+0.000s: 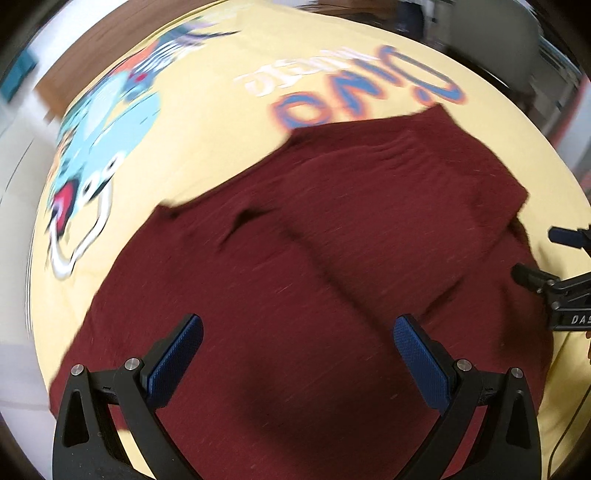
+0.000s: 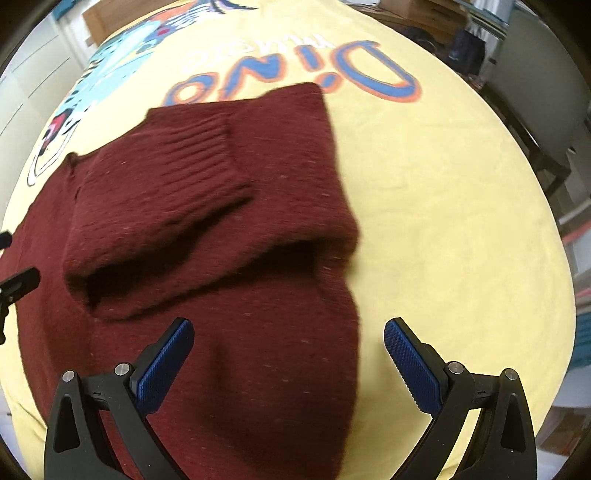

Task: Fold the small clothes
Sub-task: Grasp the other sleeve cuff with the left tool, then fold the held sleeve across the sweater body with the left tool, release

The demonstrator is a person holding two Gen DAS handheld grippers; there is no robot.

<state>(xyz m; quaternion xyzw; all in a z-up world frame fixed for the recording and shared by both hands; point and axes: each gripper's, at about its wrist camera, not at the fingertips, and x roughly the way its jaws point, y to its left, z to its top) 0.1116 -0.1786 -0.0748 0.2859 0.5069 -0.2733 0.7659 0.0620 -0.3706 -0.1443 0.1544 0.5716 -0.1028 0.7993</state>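
A small maroon knitted sweater lies on a yellow cloth with a dinosaur print. My left gripper hovers over the sweater's body, open, with nothing between its blue pads. At the right edge of the left wrist view the other gripper's fingers show beside the sweater. In the right wrist view the sweater has a ribbed sleeve folded across its body. My right gripper is open above the sweater's right edge, its jaws wide apart and empty.
The yellow cloth covers a round table, with bare cloth to the right of the sweater. Beyond the table's far edge stand a wooden piece and a chair. White cabinet fronts are at the left.
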